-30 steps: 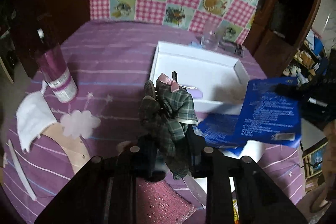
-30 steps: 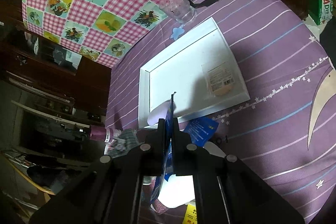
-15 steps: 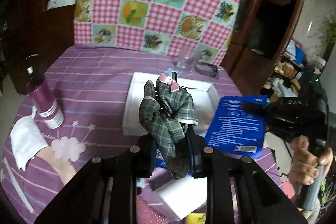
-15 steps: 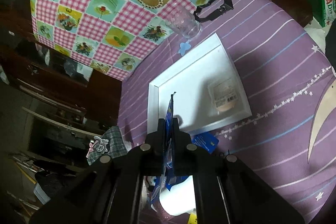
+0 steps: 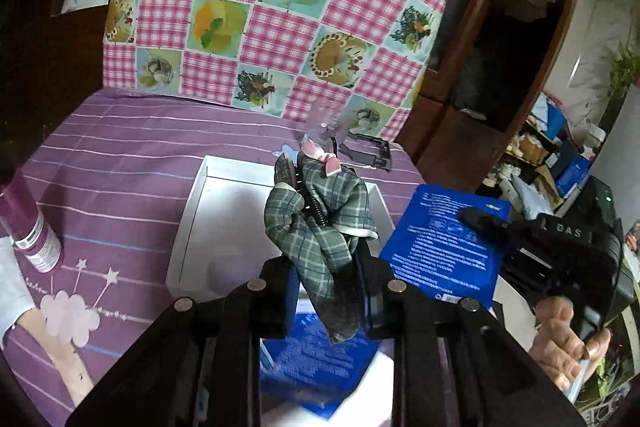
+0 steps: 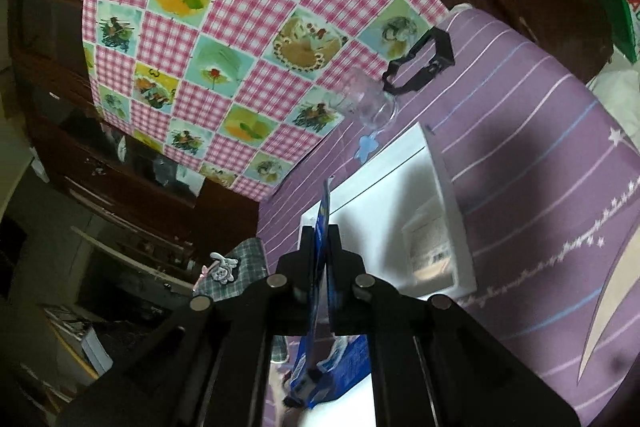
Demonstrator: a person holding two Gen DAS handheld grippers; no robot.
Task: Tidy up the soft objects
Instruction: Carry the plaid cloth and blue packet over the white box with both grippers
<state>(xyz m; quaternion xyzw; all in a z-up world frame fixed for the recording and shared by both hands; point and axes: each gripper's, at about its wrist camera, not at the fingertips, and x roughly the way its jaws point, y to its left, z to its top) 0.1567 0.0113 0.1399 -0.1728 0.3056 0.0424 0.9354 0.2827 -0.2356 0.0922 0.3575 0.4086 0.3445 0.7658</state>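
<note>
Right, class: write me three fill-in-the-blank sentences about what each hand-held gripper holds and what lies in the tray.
1. The left hand-held gripper is shut on a plaid ____ item.
2. The right hand-held gripper pinches a flat ____ packet.
3. The small labelled packet lies inside the ____ tray.

Missing words: fabric; blue; white

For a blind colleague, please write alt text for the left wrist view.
The left hand-held gripper holds a green plaid cloth item above a white tray on a purple striped tablecloth. At right, the right hand-held gripper holds a blue packet.
</note>
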